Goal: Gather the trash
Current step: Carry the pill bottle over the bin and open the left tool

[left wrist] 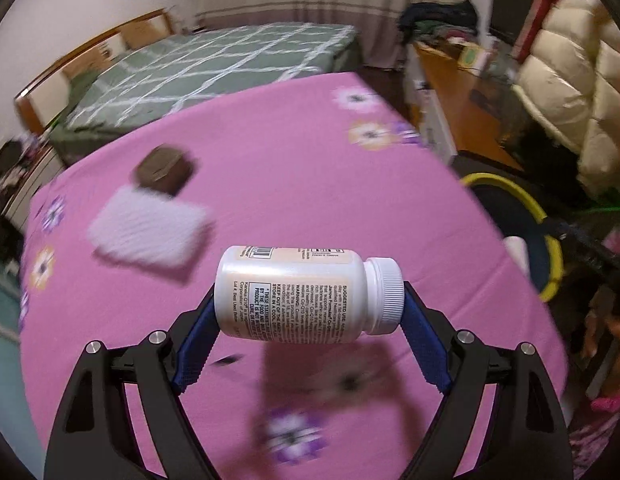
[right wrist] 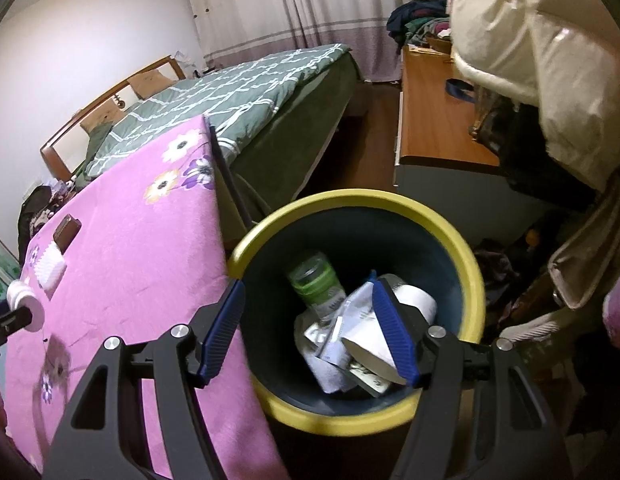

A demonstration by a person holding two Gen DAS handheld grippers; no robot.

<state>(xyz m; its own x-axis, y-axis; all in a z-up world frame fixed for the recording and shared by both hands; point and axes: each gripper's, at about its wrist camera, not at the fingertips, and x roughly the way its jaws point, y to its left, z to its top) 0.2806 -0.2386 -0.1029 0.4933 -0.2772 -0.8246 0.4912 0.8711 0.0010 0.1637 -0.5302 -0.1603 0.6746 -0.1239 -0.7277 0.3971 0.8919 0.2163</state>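
My left gripper (left wrist: 308,300) is shut on a white pill bottle (left wrist: 306,294), held sideways by its ends above the pink flowered table (left wrist: 294,152). The bottle also shows at the far left of the right wrist view (right wrist: 28,306). My right gripper (right wrist: 306,320) is open and empty, held over the yellow-rimmed trash bin (right wrist: 476,276) beside the table. Inside the bin lie a green bottle (right wrist: 316,280), a white paper roll (right wrist: 416,300) and crumpled wrappers (right wrist: 330,340).
A white brush-like pad (left wrist: 150,234) and a brown box (left wrist: 164,170) lie on the table's far left. The bin's rim (left wrist: 522,200) stands past the table's right edge. A green bed (right wrist: 238,96), a wooden desk (right wrist: 434,120) and hanging coats (right wrist: 550,64) surround the area.
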